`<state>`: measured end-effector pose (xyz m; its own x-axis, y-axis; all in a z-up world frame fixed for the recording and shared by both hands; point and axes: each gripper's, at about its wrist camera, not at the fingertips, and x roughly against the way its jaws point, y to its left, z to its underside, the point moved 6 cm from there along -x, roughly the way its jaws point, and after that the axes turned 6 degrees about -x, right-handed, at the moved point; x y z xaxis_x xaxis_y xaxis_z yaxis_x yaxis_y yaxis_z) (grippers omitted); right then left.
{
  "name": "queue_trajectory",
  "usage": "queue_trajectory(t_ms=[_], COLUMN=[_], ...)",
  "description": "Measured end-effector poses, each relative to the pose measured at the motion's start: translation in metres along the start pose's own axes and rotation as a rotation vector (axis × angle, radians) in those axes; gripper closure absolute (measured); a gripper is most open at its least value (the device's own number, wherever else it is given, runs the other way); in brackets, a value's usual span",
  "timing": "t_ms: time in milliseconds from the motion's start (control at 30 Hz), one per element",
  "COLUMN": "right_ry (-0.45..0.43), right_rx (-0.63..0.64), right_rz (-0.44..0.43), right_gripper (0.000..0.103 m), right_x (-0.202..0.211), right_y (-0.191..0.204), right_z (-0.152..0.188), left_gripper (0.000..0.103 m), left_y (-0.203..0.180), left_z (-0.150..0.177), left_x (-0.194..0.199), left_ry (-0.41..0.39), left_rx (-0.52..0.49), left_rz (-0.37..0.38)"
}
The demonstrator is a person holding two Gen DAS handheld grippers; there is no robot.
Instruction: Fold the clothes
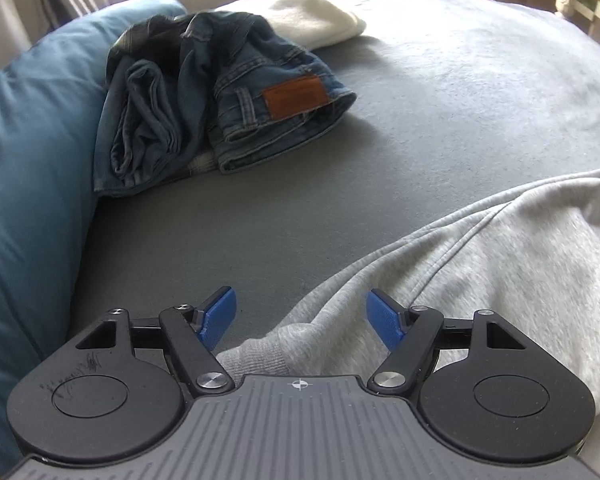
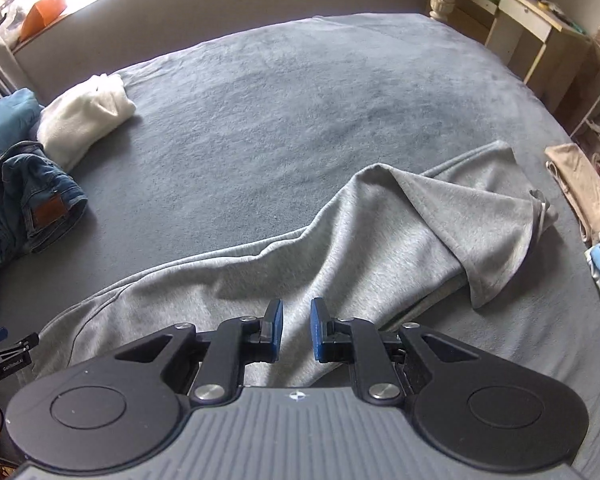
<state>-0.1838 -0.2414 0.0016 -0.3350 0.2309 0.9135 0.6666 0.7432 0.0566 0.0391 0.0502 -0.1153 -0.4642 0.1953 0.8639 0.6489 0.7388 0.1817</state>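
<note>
Evidently mid-fold, the grey sweatpants (image 2: 340,240) lie lengthwise along the bed (image 2: 300,100), waistband at 3 o'clock, left tongs (image 1: 300,314) released over the cuff, right tongs (image 2: 296,328) narrowly parted above the leg, grasping nothing.

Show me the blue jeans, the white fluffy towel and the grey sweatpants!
Folded blue denim jeans (image 1: 292,98): left wrist view, brown leather patch.
White fluffy folded towel (image 2: 82,120): right wrist view, top face.
Light grey sweatpants (image 2: 340,248): right wrist view, middle of leg.

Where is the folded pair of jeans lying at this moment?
The jeans lie on the far left of the bed, against the blue pillow and just in front of the folded white garment.
</note>
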Motion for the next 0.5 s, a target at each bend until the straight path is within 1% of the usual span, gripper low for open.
queue_trajectory(t_ms=[100,200,333,433,500], right_ry=[-0.025,-0.052,-0.090,-0.119,-0.104], right_rx=[0.021,0.010,-0.005,-0.018,-0.022], right_rz=[-0.003,-0.017,-0.035,-0.044,-0.064], right_gripper=[0.087,0.087,0.087,0.087,0.087], right_x=[0.007,0.012,0.018,0.024,0.015], right_y=[0.009,0.012,0.016,0.005,-0.009], right_z=[-0.004,-0.012,-0.023,-0.028,-0.030], left_gripper=[0.031,0.033,0.033,0.034,0.034], left_y=[0.002,0.005,0.006,0.007,0.009], left_z=[0.000,0.003,0.005,0.000,-0.007], left_x=[0.001,0.005,0.016,0.023,0.026], left_ry=[0.006,0.032,0.056,0.048,0.036], left_rx=[-0.017,-0.022,-0.044,-0.075,-0.083], left_rz=[-0.003,-0.006,-0.009,-0.031,-0.061])
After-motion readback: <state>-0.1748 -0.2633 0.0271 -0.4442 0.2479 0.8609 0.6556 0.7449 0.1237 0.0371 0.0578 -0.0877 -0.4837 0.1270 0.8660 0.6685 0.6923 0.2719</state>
